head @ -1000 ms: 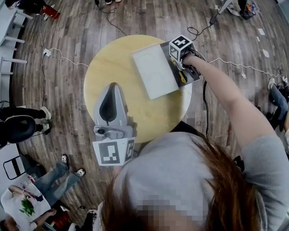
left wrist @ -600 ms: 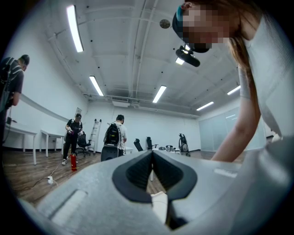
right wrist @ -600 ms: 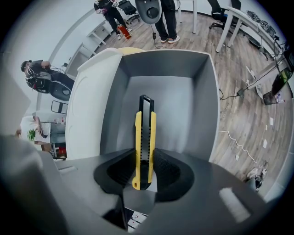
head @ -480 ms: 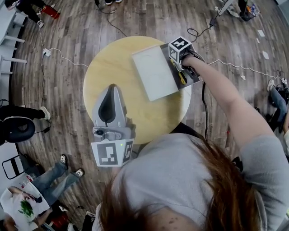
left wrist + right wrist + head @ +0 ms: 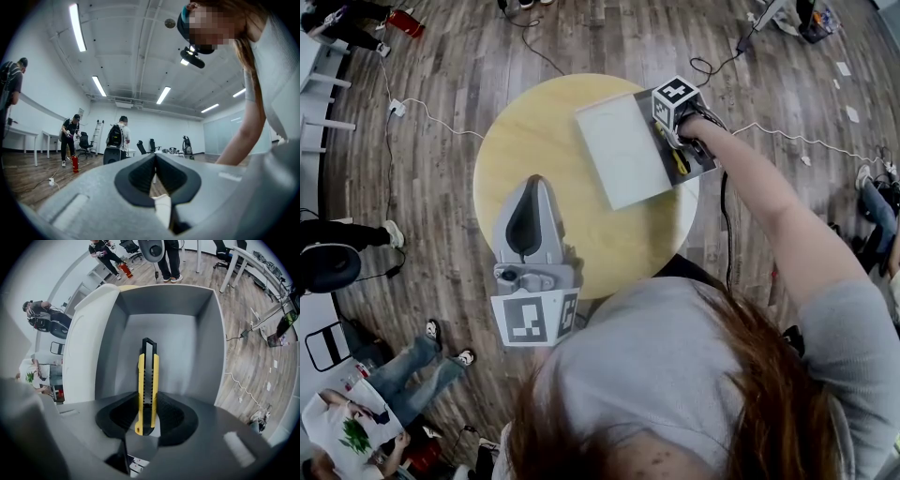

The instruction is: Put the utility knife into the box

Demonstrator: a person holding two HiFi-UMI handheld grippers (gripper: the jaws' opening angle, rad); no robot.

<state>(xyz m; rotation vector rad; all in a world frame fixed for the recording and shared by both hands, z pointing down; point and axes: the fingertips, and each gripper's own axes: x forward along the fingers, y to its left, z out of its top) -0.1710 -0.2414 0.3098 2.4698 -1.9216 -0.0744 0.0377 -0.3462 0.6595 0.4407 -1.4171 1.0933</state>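
Your right gripper [image 5: 146, 400] clamps the yellow utility knife [image 5: 147, 373] by its near end. The tip points into the open grey box [image 5: 199, 333] on the table's [image 5: 534, 141] far right, lined up for release. Your left gripper [image 5: 155, 158] hangs nearer you, jaws together and empty.

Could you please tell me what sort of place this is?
Probably an open office or lab: ceiling strip lights, office chairs, and a wood-plank floor with trailing cables.
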